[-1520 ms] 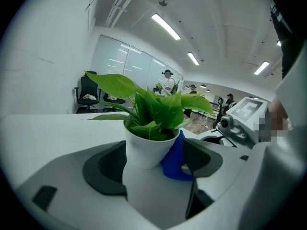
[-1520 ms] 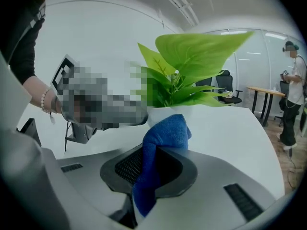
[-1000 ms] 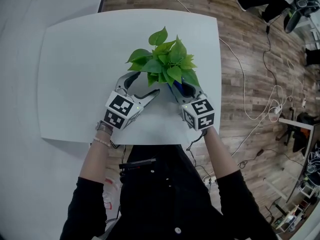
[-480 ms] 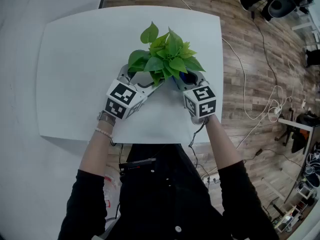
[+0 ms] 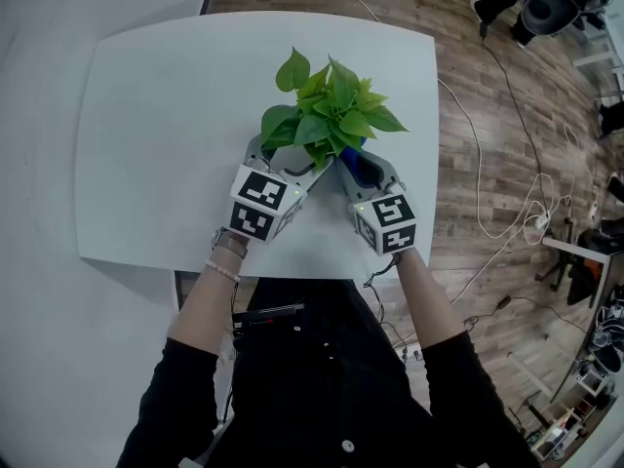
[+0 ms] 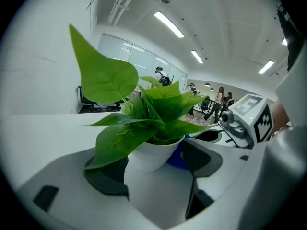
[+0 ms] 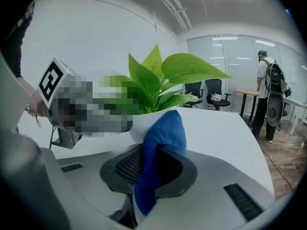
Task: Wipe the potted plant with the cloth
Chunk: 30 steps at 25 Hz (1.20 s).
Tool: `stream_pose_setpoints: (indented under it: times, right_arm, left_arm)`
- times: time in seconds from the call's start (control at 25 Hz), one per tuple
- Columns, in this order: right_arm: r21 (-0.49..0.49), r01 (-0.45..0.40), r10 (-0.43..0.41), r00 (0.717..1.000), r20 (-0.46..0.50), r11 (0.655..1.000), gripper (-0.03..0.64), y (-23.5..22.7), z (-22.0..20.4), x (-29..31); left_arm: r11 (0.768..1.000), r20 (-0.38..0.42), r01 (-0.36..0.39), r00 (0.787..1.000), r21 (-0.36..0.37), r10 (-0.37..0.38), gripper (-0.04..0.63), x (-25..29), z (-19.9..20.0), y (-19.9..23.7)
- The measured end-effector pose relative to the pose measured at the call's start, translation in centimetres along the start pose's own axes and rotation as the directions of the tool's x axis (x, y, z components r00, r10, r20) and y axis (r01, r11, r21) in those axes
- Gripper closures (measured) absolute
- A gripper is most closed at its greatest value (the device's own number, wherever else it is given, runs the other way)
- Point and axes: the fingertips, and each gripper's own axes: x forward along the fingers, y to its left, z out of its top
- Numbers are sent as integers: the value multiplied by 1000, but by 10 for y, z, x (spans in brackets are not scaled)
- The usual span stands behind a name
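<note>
A leafy green plant [image 5: 331, 115] in a white pot [image 6: 153, 155] stands near the table's right front. My left gripper [image 5: 290, 159] reaches in under the leaves from the front left. In the left gripper view its two dark pads sit against either side of the pot, shut on it. My right gripper [image 5: 353, 164] comes in from the front right, shut on a folded blue cloth [image 7: 163, 133]. The cloth's top pokes out past the jaws and lies against the pot's side [image 7: 139, 126]. From the head view, leaves hide the pot.
The white table [image 5: 156, 115] is bare apart from the plant. On the wooden floor to the right run loose cables [image 5: 507, 164]; an office chair [image 5: 551, 3] is at the top right. A person with a backpack [image 7: 268, 95] stands far off.
My left gripper has moved in from the left and its jaws now sit around the pot. The right gripper with the cloth has pressed closer to the pot.
</note>
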Motion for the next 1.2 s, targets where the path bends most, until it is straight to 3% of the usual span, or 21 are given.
stream_pose_setpoints:
  times: [0.28,0.48,0.8,1.04,1.12,1.2]
  right_arm:
    - [-61,-88,86,996,-30,994,531,45,-6,2]
    - [-35,-94,93,995,-41,995,531,46,-8,-5]
    - [55,-60,60,998,2,997,531,33,-6,-28]
    - [63,-37,35,999,34,997,531,26,3,-45]
    - [62,-28,25,998,49,998,531,24,7,-53]
    - [60,-23,19,998,64,998,531,24,10,-61]
  left_arm:
    - [998,-27,-31,999,-48,29,232,2,-8,-4]
    - [994,-18,-6,1000,-112,4,232,0,-12,-6]
    - [993,-14,-27,1000,-111,26,232,-16,-12,-9]
    - [992,2,-61,998,-108,62,233,-36,-14,-13]
    - [993,17,-80,997,-92,82,263,-45,-10,-13]
    - [993,27,-100,994,-65,102,354,-54,-7,-14]
